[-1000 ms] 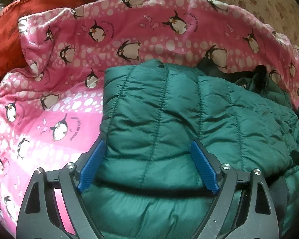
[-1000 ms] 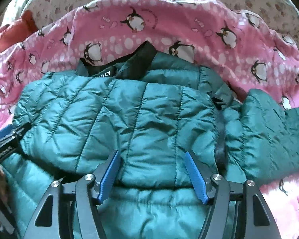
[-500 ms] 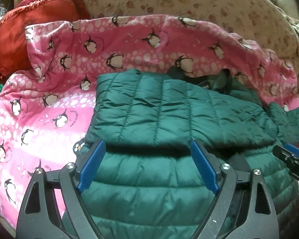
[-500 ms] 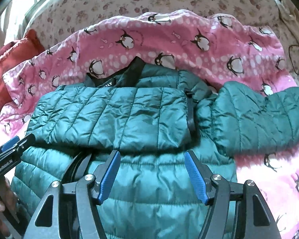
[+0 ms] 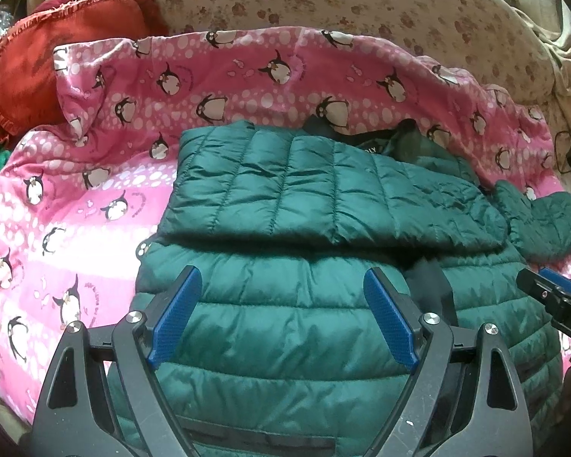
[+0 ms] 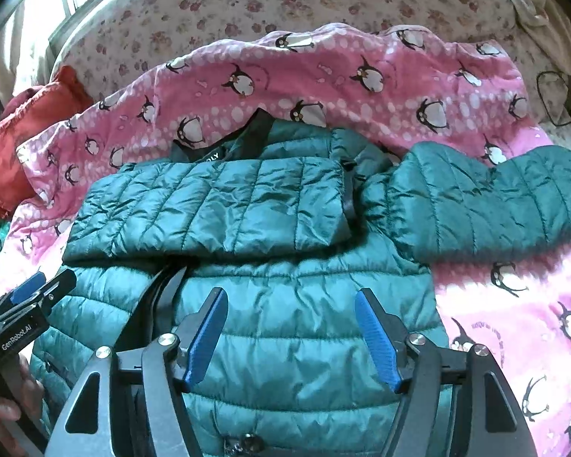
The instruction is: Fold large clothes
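Both claws, left claw [image 5: 281,316] & right claw [image 6: 291,333], spread apart over 1 green jacket [image 5: 285,335], 1 sleeve [image 6: 217,205] folded across.

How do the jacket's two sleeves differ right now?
The left sleeve is folded across the jacket's chest; the right sleeve sticks out sideways. The left sleeve rests on the green jacket; the right sleeve's outer part lies on the penguin blanket. Both are the same quilted green and lie flat, and neither is held by a claw.
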The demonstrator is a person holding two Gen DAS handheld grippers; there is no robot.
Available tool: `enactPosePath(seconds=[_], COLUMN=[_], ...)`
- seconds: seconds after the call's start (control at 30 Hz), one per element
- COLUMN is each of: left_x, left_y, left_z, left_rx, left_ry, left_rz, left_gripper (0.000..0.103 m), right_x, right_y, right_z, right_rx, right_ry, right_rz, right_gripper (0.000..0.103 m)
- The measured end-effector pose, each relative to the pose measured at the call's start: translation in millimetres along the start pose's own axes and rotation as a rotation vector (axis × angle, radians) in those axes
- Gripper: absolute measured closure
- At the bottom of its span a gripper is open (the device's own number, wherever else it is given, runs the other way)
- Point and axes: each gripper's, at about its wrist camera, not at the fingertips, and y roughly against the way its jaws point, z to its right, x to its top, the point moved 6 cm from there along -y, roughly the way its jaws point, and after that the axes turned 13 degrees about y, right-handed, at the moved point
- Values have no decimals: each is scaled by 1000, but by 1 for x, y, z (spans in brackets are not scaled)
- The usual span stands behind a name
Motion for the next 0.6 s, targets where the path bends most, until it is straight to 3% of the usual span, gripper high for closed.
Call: enactPosePath(seconds=[0.37,0.6], left_x=[-4,-10], left_y=[5,-1], left_z=[13,21], left_rx=[-25,-99], left_ry=[10,54], left_rz=[-10,-61], left_gripper=[16,16], right_x=[-12,-23], right_y=[12,20], right_z=[25,61], right_rx=[-18,-57], right_ry=[-38,-83], right_rz=[10,19], right_gripper=[32,27])
